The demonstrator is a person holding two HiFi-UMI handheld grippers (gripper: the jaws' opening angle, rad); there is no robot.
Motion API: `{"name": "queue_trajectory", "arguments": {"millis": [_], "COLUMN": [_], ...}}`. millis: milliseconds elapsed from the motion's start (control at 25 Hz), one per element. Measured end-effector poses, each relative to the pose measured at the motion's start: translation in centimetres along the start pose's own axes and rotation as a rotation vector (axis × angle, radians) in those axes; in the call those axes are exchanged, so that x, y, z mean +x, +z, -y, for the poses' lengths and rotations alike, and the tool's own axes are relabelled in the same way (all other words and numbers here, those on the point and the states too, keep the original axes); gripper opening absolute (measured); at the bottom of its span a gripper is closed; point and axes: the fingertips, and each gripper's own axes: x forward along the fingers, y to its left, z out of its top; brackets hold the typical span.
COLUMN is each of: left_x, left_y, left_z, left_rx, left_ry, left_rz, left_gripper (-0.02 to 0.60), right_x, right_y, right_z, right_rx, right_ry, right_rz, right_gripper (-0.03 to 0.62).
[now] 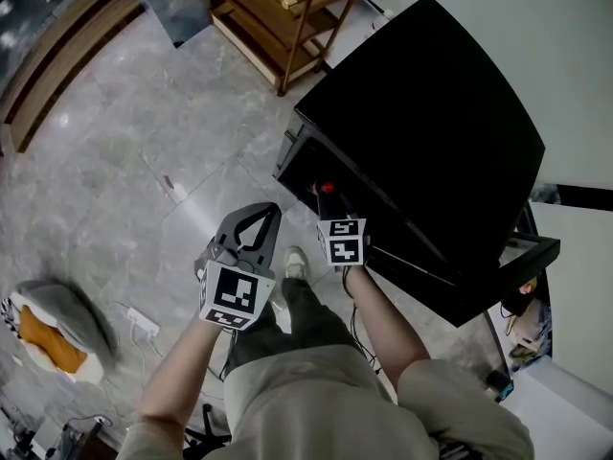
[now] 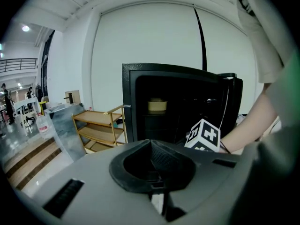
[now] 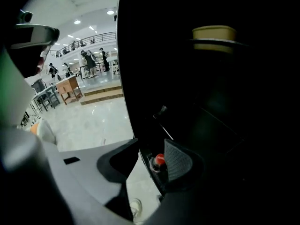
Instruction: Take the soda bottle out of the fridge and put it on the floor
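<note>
**A:** ok so where's the soda bottle [image 3: 159,161] right now?

**B:** Inside the black fridge [image 1: 431,113], low down near the open front edge. You only really get its red cap. It's in the lower middle of the right gripper view, and it's a tiny red dot near the centre of the head view.

**A:** is the right gripper [image 3: 151,146] on it?

**B:** nope, the jaws are spread wide. The cap shows through the gap, just beside the right-hand pad, but nothing's clamped.

**A:** and the left gripper [image 2: 151,142]?

**B:** Jaws pressed together with nothing in them. In the head view it's a bit left of centre, over the grey floor [image 1: 115,161], and it points toward the fridge.

**A:** anything else around?

**B:** There's a yellowish tub [image 3: 214,33] on a shelf higher up in the fridge, upper right of the right gripper view. A wooden rack [image 1: 278,17] sits along the top of the head view, left of the fridge.
</note>
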Motion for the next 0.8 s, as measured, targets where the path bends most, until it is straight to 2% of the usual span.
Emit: {"name": "queue_trajectory", "arguments": {"millis": [280,560,800], "left_x": [2.9,4.0,4.7], "left_y": [-3.2,-5.9,-7.8], "left_z": [-1.3,-1.6,-1.8], "left_rx": [-0.048,-0.069,-0.081], "left_ry": [0.004,-0.013,-0.015], "left_rz": [-0.036,-0.063,-0.089], "left_gripper": [0.006,0.006,0.006], "right_x": [5.0,8.8,10.8], "right_y": [-2.5,-5.1,-7.3], "right_z": [1.0,2.0,2.7], "right_rx": [0.092,0.065,0.052], "right_ry": [-0.011,-0.046,-0.034], "right_rz": [-0.045,-0.124,-0.175], "right_gripper": [0.149,0.152,0.153]}}
